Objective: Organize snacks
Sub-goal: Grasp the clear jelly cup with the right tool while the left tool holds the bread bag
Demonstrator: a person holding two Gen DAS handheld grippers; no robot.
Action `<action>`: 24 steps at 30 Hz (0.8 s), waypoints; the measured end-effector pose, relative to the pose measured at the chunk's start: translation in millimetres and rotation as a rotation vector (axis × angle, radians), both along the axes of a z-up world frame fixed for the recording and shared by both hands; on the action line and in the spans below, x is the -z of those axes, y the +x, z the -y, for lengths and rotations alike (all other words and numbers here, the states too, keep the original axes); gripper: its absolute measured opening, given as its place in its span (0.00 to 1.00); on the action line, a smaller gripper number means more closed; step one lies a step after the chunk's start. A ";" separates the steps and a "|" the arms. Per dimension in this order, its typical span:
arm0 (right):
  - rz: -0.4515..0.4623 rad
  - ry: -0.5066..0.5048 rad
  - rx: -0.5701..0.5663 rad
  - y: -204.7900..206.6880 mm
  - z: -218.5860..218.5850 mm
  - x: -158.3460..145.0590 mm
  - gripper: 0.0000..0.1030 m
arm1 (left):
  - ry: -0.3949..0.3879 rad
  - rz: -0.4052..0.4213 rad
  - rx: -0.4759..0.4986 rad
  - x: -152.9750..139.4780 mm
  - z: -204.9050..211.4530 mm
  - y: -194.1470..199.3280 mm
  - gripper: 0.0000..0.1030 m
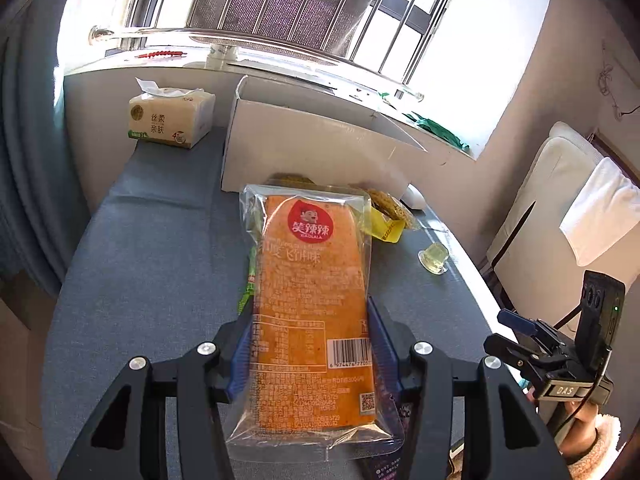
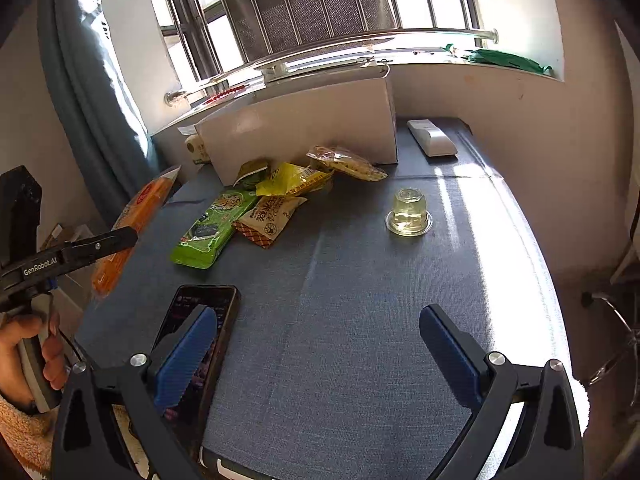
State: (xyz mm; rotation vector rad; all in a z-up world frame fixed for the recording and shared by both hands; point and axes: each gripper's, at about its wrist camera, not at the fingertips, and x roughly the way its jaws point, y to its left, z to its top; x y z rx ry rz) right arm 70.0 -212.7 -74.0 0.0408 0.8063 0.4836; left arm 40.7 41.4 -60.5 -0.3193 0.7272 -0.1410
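My left gripper (image 1: 310, 344) is shut on a long orange snack packet (image 1: 314, 300) with a red round logo and holds it above the blue table; the packet also shows in the right wrist view (image 2: 132, 224). My right gripper (image 2: 320, 344) is open and empty, low over the table's near part. A pile of snacks lies before a white box (image 2: 304, 128): a green packet (image 2: 212, 228), a beige packet (image 2: 268, 220), a yellow packet (image 2: 294, 180) and a clear packet (image 2: 348, 164). A jelly cup (image 2: 408, 212) stands alone to the right.
A phone (image 2: 200, 340) lies under my right gripper's left finger. A white remote (image 2: 432, 138) lies at the back right. A tissue pack (image 1: 170, 120) stands at the back left. The table cloth (image 2: 360, 320) ends at a wall on the right.
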 end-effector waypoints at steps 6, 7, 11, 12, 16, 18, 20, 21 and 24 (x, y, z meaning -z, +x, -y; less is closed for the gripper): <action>0.022 -0.068 0.049 46.1 -0.9 5.5 1.00 | 0.002 0.043 0.031 -10.1 10.1 -23.7 0.55; 0.018 -0.076 0.051 55.3 -2.3 7.1 1.00 | 0.002 0.040 0.045 -10.4 12.2 -25.2 0.55; -0.010 -0.107 0.068 91.5 -6.8 14.3 1.00 | 0.001 0.043 0.052 -9.6 16.7 -27.3 0.55; -0.011 -0.115 0.076 98.7 -7.4 15.8 1.00 | -0.003 0.041 0.056 -8.7 17.2 -27.6 0.55; -0.031 -0.141 0.096 121.6 -8.4 21.6 1.00 | -0.009 0.028 0.063 -4.3 18.1 -25.5 0.55; -0.062 -0.138 0.107 130.0 -7.2 26.5 1.00 | -0.011 0.016 0.061 -1.0 18.0 -24.0 0.55; -0.072 -0.131 0.090 133.9 -7.4 31.3 0.81 | -0.018 0.016 0.058 0.6 17.9 -24.1 0.55; -0.081 -0.142 0.082 135.0 -9.0 33.3 0.43 | -0.017 0.013 0.063 1.2 18.7 -23.9 0.55; -0.075 -0.141 0.094 130.3 -7.3 30.5 0.40 | -0.009 0.013 0.061 0.7 19.2 -23.6 0.55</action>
